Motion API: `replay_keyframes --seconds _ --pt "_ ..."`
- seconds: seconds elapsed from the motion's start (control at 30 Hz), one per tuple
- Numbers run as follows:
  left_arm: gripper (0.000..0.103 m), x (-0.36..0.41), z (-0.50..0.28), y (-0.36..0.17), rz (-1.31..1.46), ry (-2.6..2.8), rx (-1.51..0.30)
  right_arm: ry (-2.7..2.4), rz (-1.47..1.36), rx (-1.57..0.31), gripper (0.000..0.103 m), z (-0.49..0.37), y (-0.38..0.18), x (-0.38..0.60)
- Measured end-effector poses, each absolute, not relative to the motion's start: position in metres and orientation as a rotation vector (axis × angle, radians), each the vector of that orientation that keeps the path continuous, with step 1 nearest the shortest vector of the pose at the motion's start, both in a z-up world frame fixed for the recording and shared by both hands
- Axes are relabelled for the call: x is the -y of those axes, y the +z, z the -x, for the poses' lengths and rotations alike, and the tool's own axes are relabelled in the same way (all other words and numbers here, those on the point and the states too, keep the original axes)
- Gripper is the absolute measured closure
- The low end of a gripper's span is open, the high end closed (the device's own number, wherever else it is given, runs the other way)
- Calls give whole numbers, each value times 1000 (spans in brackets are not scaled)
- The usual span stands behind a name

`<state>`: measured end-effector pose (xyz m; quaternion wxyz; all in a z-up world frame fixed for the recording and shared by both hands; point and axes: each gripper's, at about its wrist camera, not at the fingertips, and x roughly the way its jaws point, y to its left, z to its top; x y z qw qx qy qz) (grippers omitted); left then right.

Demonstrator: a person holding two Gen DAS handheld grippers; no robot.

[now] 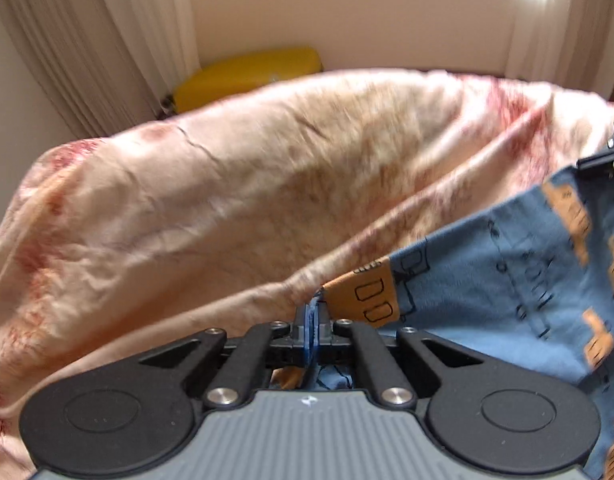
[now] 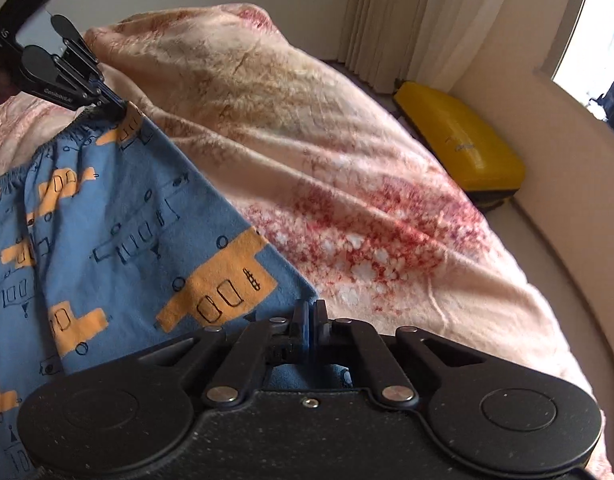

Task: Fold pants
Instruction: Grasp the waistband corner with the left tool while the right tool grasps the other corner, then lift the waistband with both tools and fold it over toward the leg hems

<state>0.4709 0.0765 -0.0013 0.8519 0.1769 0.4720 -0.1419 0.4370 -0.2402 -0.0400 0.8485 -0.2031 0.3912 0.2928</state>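
Blue pants [image 1: 487,272] printed with orange trucks hang stretched between both grippers above a bed. My left gripper [image 1: 313,312] is shut on a corner of the fabric; the right wrist view shows it [image 2: 119,106] at the upper left, pinching the gathered elastic waistband. My right gripper [image 2: 311,312] is shut on the pants' [image 2: 127,220] opposite lower corner, with blue cloth pressed between its pads. In the left wrist view the right gripper [image 1: 599,158] shows only partly at the far right edge, at the top of the cloth.
A cream blanket [image 2: 307,120] with red blotches covers the bed [image 1: 227,200] under the pants, rumpled into folds. A yellow hard case [image 2: 459,144] lies on the floor by the wall [image 1: 247,76]. Curtains and a bright window stand behind.
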Motion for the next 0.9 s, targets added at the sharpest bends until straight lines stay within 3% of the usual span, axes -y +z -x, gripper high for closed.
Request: replay_keyframes --seconds 0.27,0.47,0.57,0.67,0.73,0.77,0.9 --pt "102 -76 -475 28 -383 -193 -792 460 487 -620 103 -454 -9 219" --pt "101 -78 -503 -16 -368 -170 -917 423 512 -730 103 -497 -50 200" --pt "94 -86 -503 -29 -337 -213 -925 444 501 -767 102 -501 -63 204" --pt "78 -99 -504 -29 -283 -237 -936 500 435 -777 91 -500 -57 214" --pt "71 -106 -503 -28 -260 -240 -933 532 400 -771 67 -499 -53 215" --pt "71 -110 -503 -27 -249 -251 -940 538 388 -774 63 -501 -51 217" --pt "72 -116 -512 -29 -232 -272 -972 535 362 -828 61 -513 -58 212"
